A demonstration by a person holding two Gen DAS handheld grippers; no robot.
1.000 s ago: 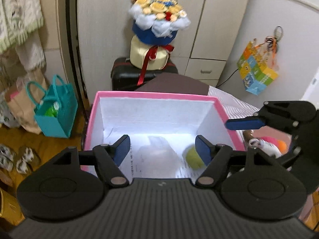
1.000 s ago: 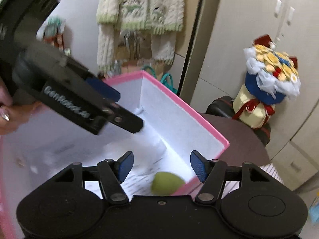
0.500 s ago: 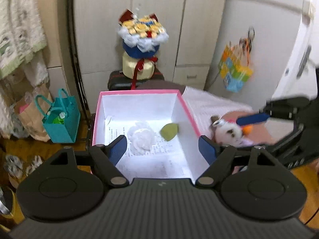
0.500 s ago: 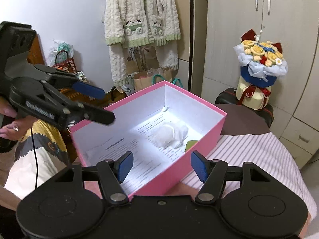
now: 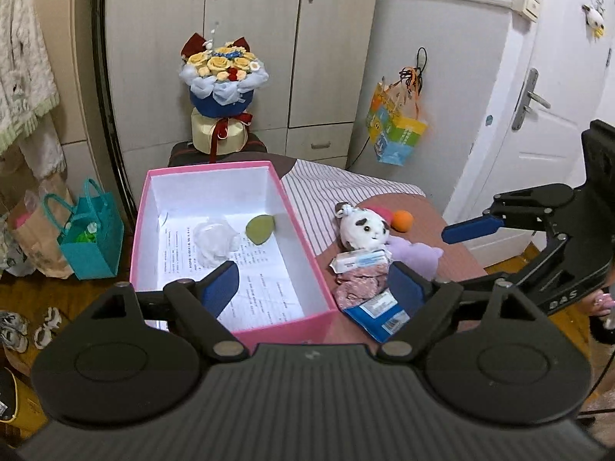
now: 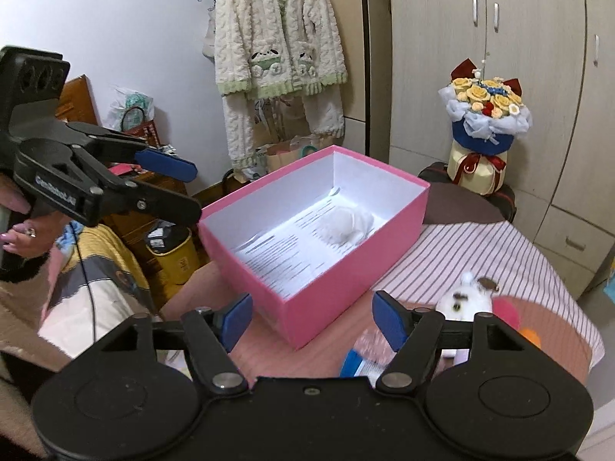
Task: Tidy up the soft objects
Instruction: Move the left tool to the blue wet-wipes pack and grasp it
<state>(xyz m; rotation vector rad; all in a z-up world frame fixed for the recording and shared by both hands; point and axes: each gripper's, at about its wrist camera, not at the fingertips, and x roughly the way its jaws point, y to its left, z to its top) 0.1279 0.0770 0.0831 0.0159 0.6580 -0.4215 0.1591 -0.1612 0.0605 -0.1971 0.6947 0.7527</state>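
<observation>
A pink box point(image 5: 311, 265) with a white inside stands on the table; it also shows in the right wrist view point(image 6: 346, 246). In it lie a white fluffy puff point(image 5: 214, 239) and a green sponge point(image 5: 260, 229). Right of the box lie a white plush toy point(image 5: 363, 228), an orange ball point(image 5: 402, 221), a purple soft item point(image 5: 417, 251), a tissue pack point(image 5: 359, 259), a pink cloth point(image 5: 359, 284) and a blue packet point(image 5: 378, 313). My left gripper point(image 5: 313, 292) is open and empty above the box's near edge. My right gripper point(image 6: 313, 319) is open and empty near the box's corner.
A flower bouquet point(image 5: 223, 96) stands on a dark suitcase behind the table. A teal bag point(image 5: 90, 234) sits on the floor at left. A colourful bag point(image 5: 396, 130) hangs on the wall. A white door point(image 5: 538, 134) is at right. A fleece robe point(image 6: 276, 57) hangs left of the wardrobe.
Both grippers have pulled back and up from inside the box. The whole box and the soft items beside it have come into view.
</observation>
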